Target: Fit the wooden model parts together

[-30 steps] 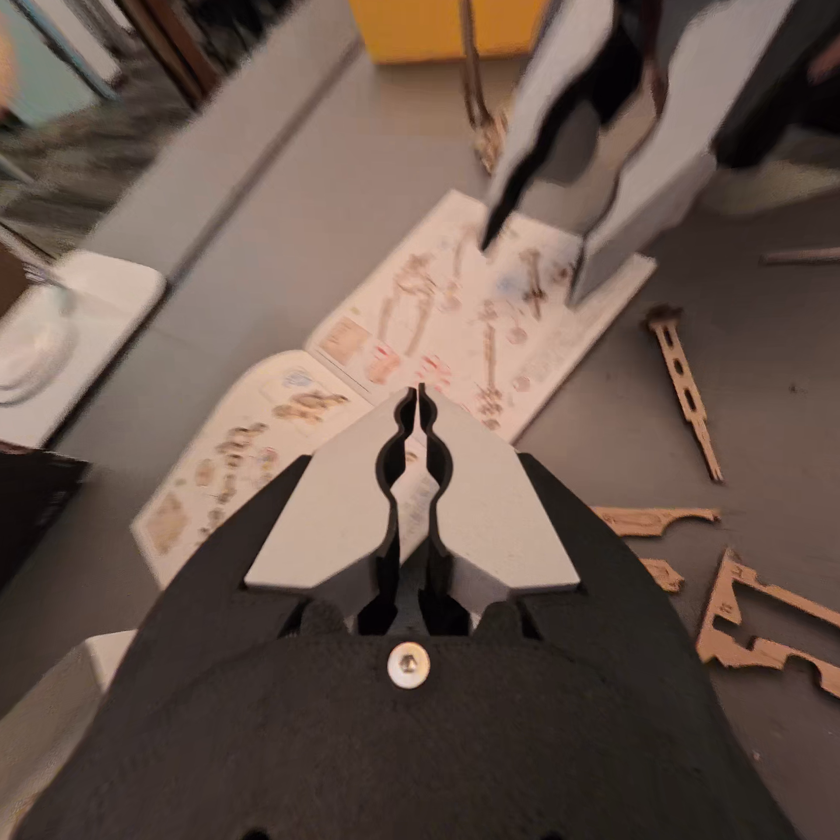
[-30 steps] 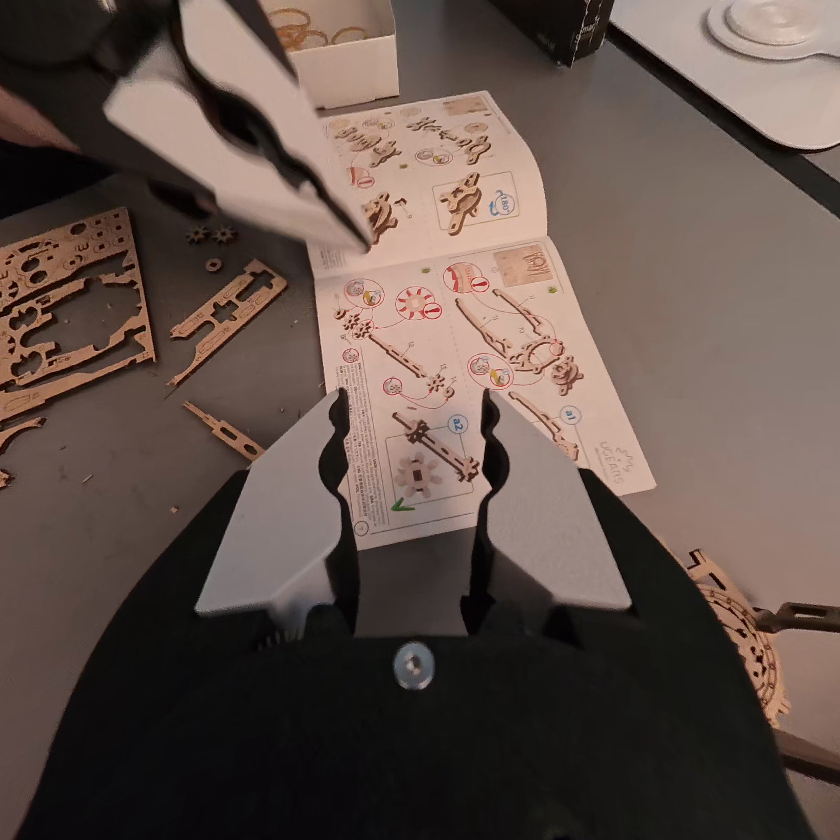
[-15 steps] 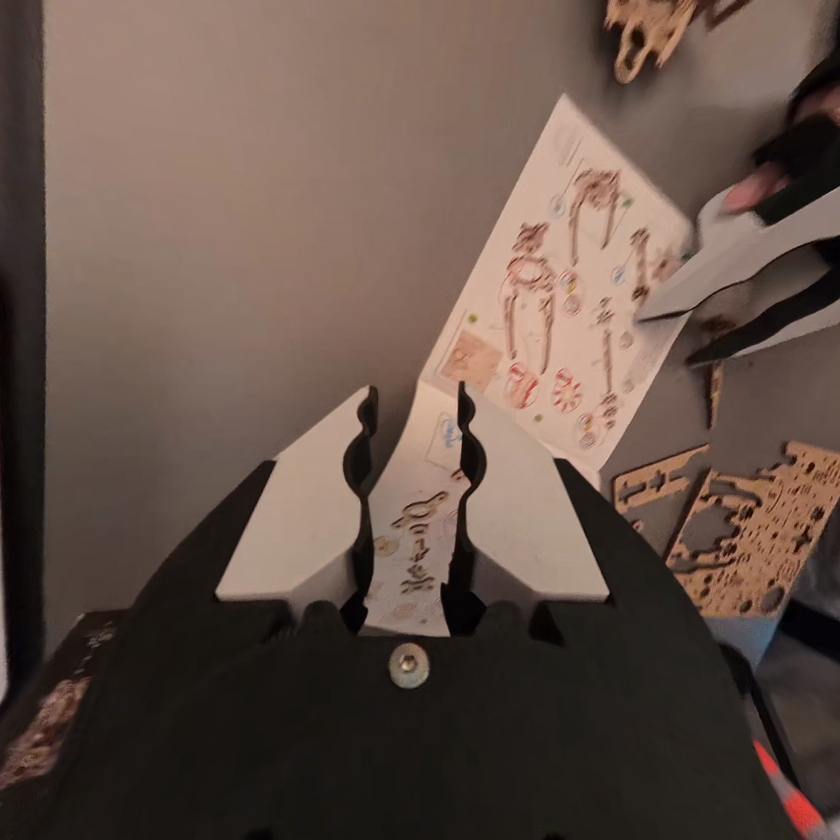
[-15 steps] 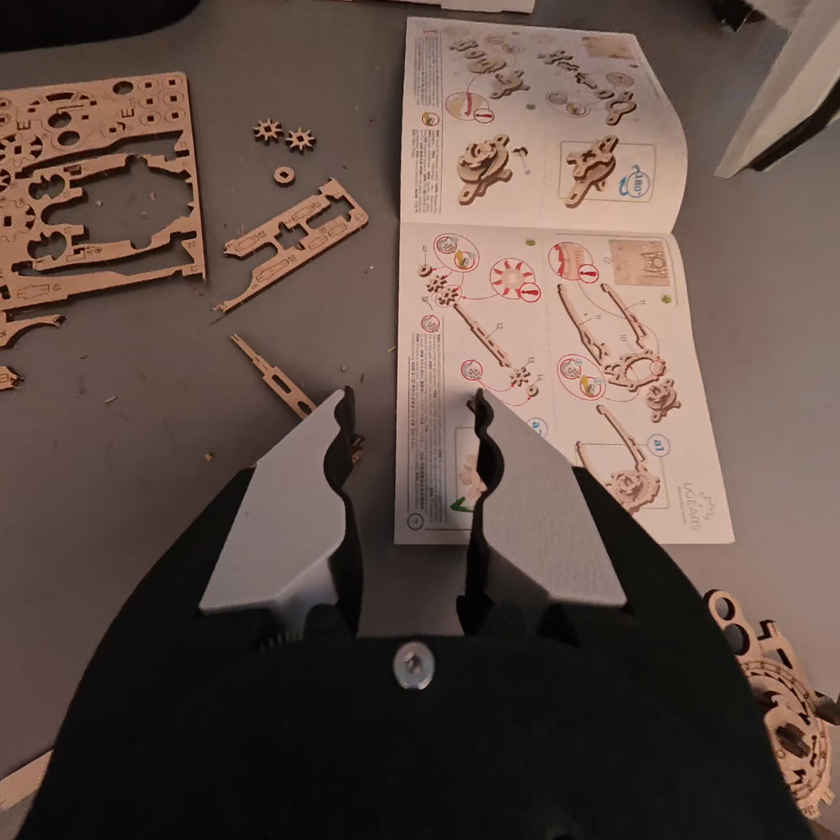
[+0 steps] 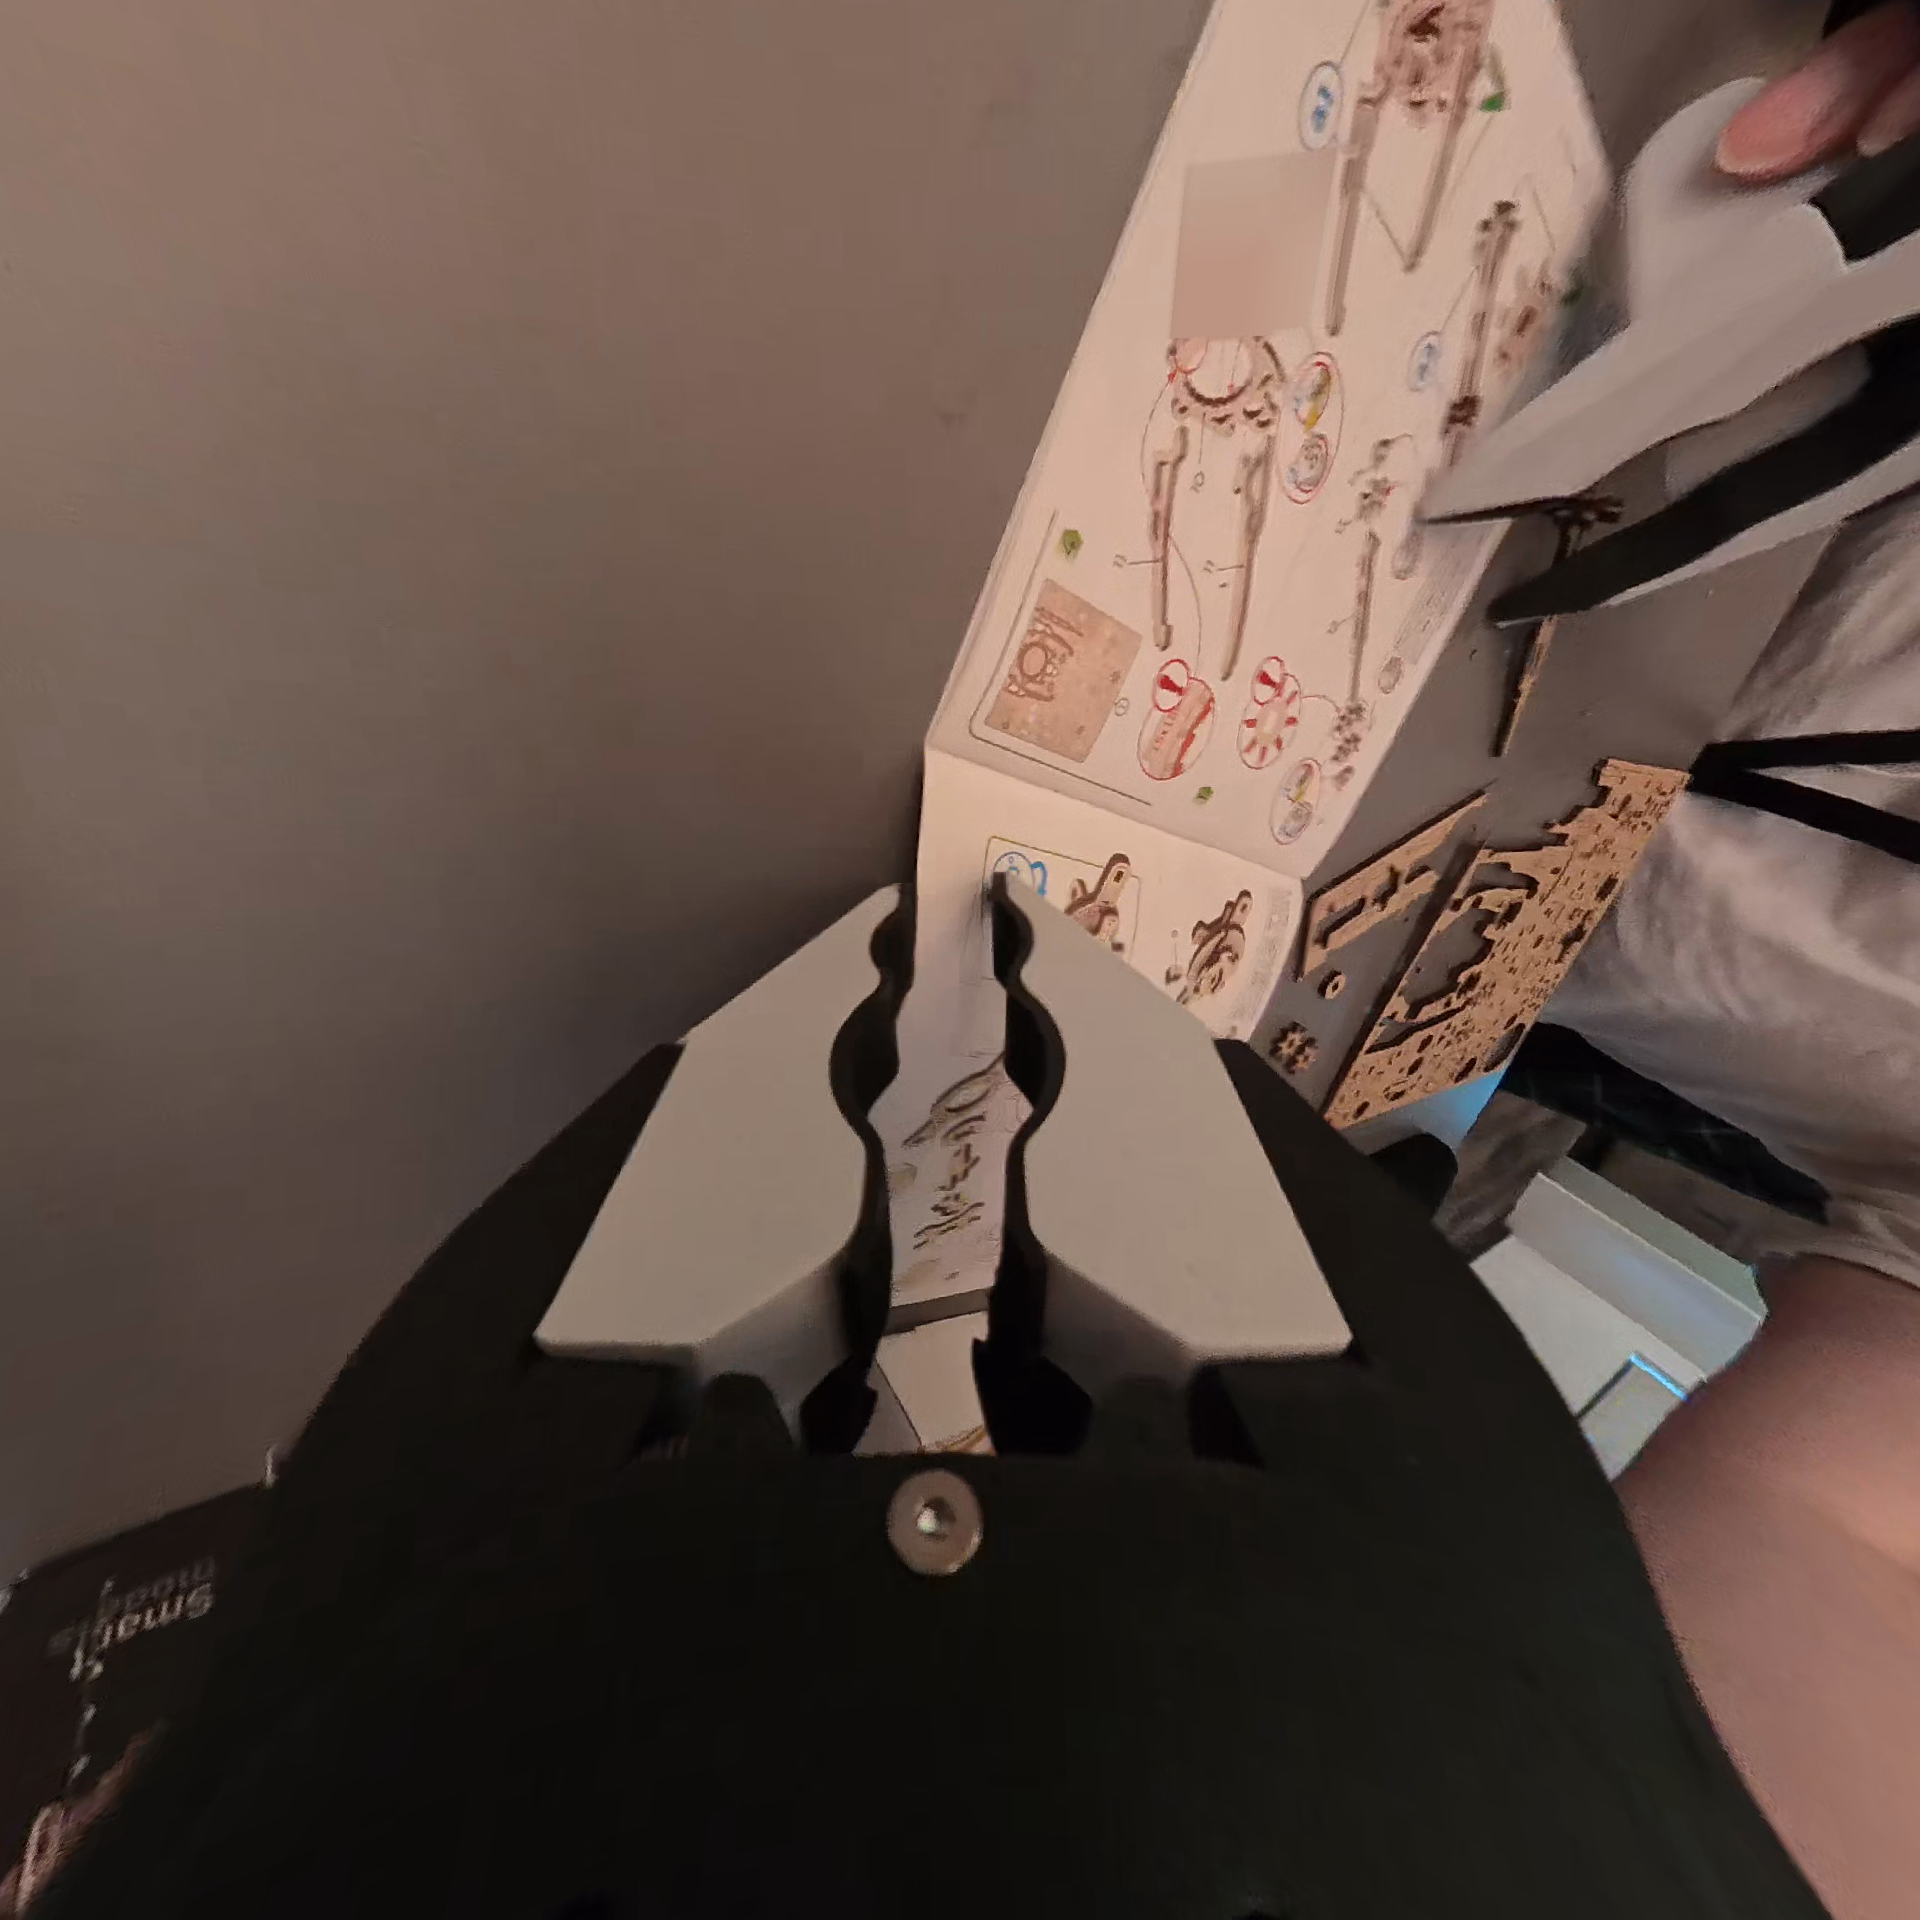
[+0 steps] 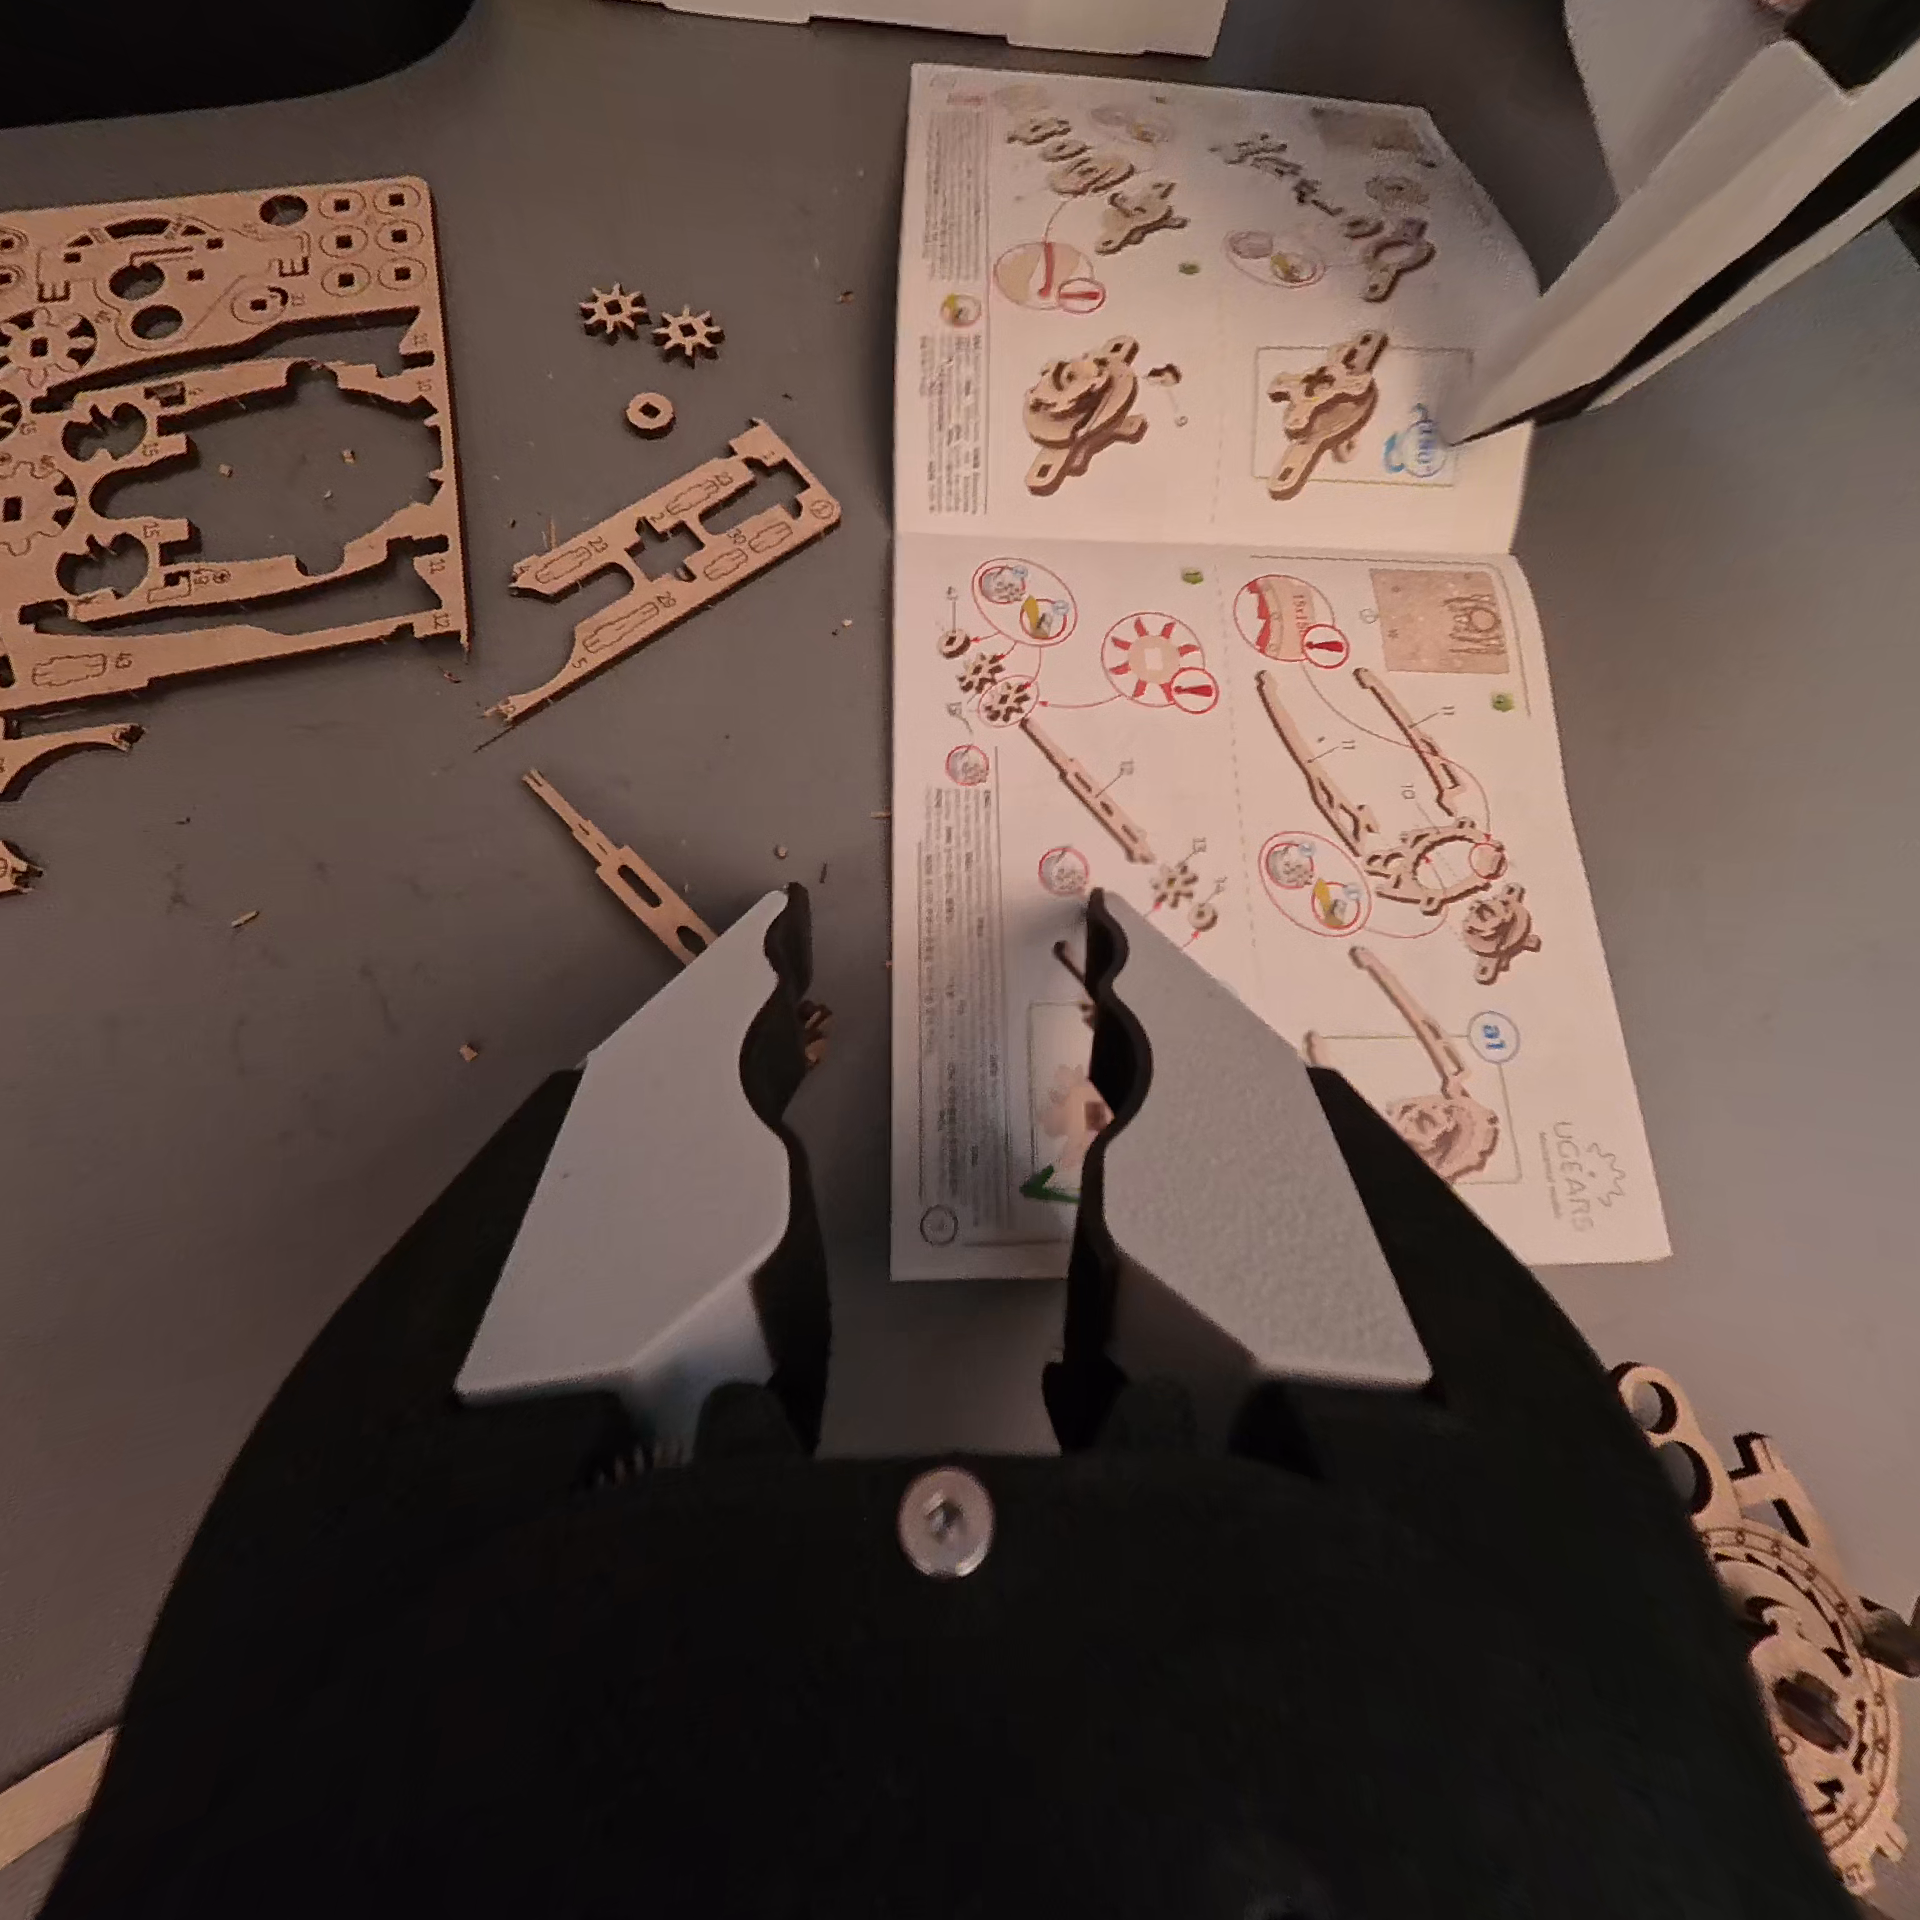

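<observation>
My right gripper (image 6: 945, 899) is open and empty, hovering low over the grey table at the left edge of the open instruction leaflet (image 6: 1195, 675). A thin wooden strip (image 6: 623, 873) lies just left of its left finger. Two small wooden gears (image 6: 649, 322) and a washer (image 6: 651, 412) lie farther ahead, beside a punched-out frame piece (image 6: 675, 551) and a larger wooden parts sheet (image 6: 208, 436). My left gripper (image 5: 951, 894) is empty, its jaws a narrow gap apart, over the leaflet's far corner (image 5: 1039, 831). It also shows in the right wrist view (image 6: 1662, 281).
A partly built round wooden model (image 6: 1808, 1704) sits at the bottom right of the right wrist view. A white box (image 6: 935, 16) stands beyond the leaflet. A black box (image 5: 104, 1662) is at the left gripper's lower left. A person's body (image 5: 1766, 935) is at the right. My right tips are roughly 12 cm from the washer (image 6: 651, 412). Seen from the left wrist view (image 5: 1338, 977) as well.
My left gripper swung round over the leaflet's far corner, opened from nearly shut, then narrowed a little. My right gripper moved left off the leaflet towards the thin strip and stayed open.
</observation>
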Demonstrator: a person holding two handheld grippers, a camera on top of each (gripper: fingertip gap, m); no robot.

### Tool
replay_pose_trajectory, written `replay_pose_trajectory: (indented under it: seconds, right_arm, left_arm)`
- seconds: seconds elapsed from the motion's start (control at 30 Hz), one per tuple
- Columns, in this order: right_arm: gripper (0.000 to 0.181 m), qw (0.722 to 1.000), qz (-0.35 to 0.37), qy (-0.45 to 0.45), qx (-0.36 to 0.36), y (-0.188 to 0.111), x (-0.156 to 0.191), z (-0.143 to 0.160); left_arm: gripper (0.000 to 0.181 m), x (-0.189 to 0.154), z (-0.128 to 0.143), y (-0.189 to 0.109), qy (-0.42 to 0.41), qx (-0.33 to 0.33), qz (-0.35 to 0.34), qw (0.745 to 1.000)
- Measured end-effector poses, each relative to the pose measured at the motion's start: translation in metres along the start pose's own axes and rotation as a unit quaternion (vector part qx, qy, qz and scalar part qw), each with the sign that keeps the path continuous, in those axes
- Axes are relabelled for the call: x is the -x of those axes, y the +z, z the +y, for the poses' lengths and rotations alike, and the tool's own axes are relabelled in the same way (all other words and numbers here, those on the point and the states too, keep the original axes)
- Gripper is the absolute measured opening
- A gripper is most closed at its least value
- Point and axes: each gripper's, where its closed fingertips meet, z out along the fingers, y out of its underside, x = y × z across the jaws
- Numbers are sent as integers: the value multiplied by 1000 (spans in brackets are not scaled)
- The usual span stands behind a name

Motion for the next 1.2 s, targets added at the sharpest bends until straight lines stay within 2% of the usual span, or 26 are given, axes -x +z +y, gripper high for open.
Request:
replay_pose_trajectory:
  seconds: [0.13, 0.2, 0.3, 0.4, 0.5, 0.6, 0.7, 0.8, 0.93, 1.0, 1.1, 1.2]
  right_arm:
    - [51, 1000, 4, -9, 0, 0, 0, 0]
    - [51, 1000, 11, -21, 2, -2, -2, 0]
    - [53, 999, 38, -38, -7, -8, -10, -4]
    - [57, 993, 92, -25, -68, -27, -30, -24]
    - [63, 979, 138, 16, -147, -54, -51, -44]
    - [65, 959, 187, 57, -203, -82, -71, -53]
    - [74, 948, 218, 71, -219, -95, -82, -55]
    - [75, 952, 208, 88, -204, -90, -83, -49]
    - [74, 954, 202, 84, -203, -88, -79, -51]
    - [74, 944, 270, 36, -186, -98, -86, -52]
    - [73, 909, 393, -1, -141, -119, -101, -49]
    - [85, 897, 414, 45, -147, -122, -101, -52]
  left_arm:
    - [5, -19, -7, -11, 24, -38, 36, 998]
    - [3, -25, -9, -20, 28, -52, 29, 998]
    - [0, -34, -6, -34, 61, -65, -19, 996]
    - [0, -49, -8, -49, 116, -97, -92, 984]
    - [0, -66, -7, -62, 170, -136, -178, 960]
    - [0, -86, 0, -69, 225, -174, -257, 924]
    - [0, -96, 11, -71, 255, -192, -326, 890]
    - [0, -104, 19, -69, 263, -216, -352, 872]
    - [0, -99, 26, -70, 240, -217, -356, 876]
    - [0, -89, 25, -71, 212, -202, -353, 889]
    - [0, -71, 17, -71, 149, -176, -329, 916]
    - [0, -49, 8, -64, 96, -141, -307, 936]
